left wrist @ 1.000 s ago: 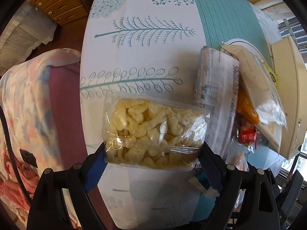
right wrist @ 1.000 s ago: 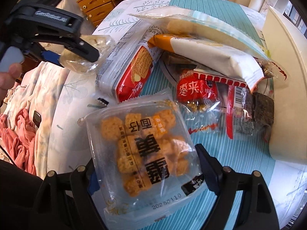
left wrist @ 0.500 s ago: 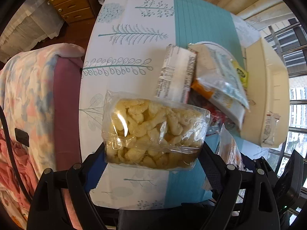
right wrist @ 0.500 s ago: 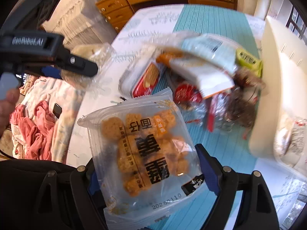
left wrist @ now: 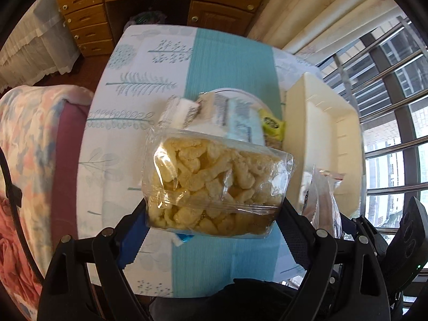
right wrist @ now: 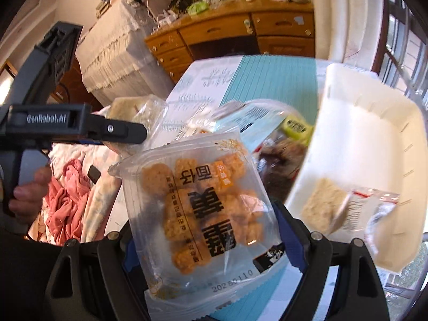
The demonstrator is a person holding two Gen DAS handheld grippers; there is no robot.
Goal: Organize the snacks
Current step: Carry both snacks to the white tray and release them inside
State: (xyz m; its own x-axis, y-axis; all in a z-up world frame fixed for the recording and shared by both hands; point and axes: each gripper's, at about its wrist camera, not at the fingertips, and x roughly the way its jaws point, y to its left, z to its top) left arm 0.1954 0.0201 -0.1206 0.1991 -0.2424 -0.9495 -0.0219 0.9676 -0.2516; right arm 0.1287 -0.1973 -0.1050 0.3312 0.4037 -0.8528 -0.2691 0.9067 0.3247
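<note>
In the left wrist view, a crumpled pink and floral blanket (left wrist: 24, 160) is lying at nine o'clock, beside the surface (left wrist: 230, 61) covered by a smooth white cloth printed with teal leaves and a ribbed teal stripe. At centre, the left gripper (left wrist: 214, 211) is clamping a crinkly clear plastic bag of pale yellow puffed curls (left wrist: 214, 184), its long axis running from nine to three o'clock, held above the surface. At twelve o'clock of the bag, a heap of glossy snack packets (left wrist: 227, 117) is lying on the surface. At three o'clock, a rigid cream plastic rectangular bin (left wrist: 329, 133) is standing.

In the right wrist view, a hand (right wrist: 26, 198) at nine o'clock is holding the left gripper's dark handle. At centre, the right gripper (right wrist: 208, 230) is gripping a squarish clear plastic tray pack of orange-brown nuggets (right wrist: 203, 206), its black printed characters reading upside down, its sealed edge pointing to six o'clock. At three o'clock, the bin is holding a clear packet with a pale crumbly square cake (right wrist: 326, 206).
</note>
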